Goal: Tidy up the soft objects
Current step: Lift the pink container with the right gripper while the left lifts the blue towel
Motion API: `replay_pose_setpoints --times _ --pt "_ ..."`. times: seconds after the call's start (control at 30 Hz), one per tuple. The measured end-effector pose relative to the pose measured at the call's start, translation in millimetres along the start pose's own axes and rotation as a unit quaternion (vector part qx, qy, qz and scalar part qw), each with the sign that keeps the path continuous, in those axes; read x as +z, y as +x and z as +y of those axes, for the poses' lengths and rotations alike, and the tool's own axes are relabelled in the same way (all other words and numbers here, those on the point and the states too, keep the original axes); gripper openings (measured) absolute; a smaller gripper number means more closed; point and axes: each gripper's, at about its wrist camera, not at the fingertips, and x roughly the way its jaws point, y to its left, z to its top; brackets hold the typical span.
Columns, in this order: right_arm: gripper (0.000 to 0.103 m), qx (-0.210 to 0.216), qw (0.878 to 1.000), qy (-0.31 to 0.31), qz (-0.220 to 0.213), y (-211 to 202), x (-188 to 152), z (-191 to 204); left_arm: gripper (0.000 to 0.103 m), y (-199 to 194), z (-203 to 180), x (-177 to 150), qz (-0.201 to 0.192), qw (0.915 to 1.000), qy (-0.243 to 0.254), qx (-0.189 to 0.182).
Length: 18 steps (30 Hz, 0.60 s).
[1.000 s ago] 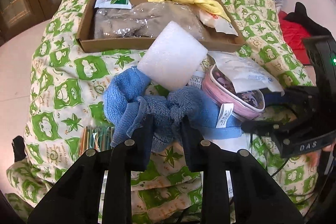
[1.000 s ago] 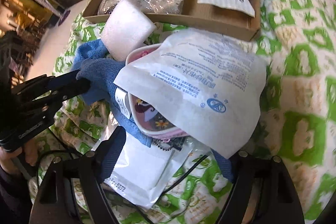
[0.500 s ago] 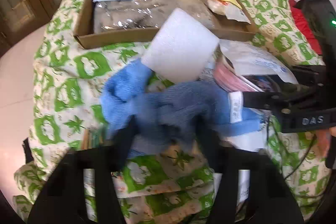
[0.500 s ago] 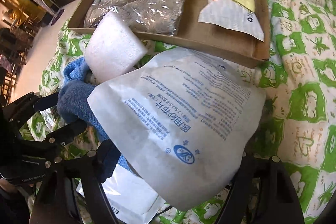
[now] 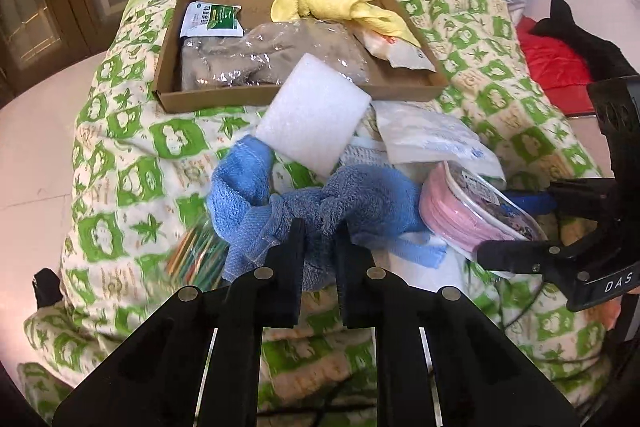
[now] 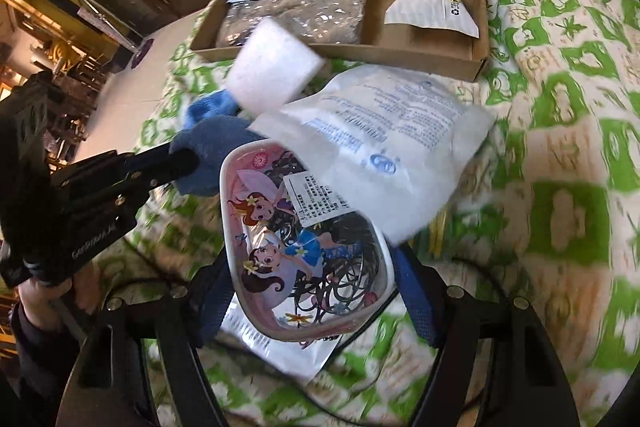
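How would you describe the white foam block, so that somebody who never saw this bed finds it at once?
Start at the cardboard tray on the green-patterned quilt. Just in front of its near wall, the white foam block rests tilted over the blue towel. Unlike the flat printed white packet beside it, it is thick, plain and unprinted.

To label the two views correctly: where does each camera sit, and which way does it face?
Left wrist: on the left tool, facing down at the blue towel it pinches; right tool at the edge.
Right wrist: on the right tool, facing down at the pink pouch it holds; a hand shows.
Shared: cardboard tray.
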Motion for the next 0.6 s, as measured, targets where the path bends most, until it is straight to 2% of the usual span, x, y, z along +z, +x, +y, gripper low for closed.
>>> replay_pose_setpoints --times 0.17,0.33,0.43,0.47,0.6 --pt "0.074 0.006 1.0 -0.006 -0.003 -13 -14 4 0.013 -18 -7 -16 -0.001 0.9999 0.012 -0.003" --pt "0.074 0.006 1.0 0.0 -0.004 -12 -14 4 0.013 -34 -16 -26 -0.011 0.9996 0.025 0.005" --pt "0.074 0.008 1.0 -0.004 -0.01 -11 -11 12 0.012 -45 -16 -25 -0.026 0.9994 0.022 0.008" --pt "0.074 0.01 1.0 -0.005 -0.014 -13 -11 13 0.007 -49 -16 -23 -0.033 0.9992 0.02 0.006" --pt "0.074 0.014 0.999 -0.012 -0.031 -27 -9 18 0.007 -68 -19 -11 -0.056 0.9981 0.025 0.008"
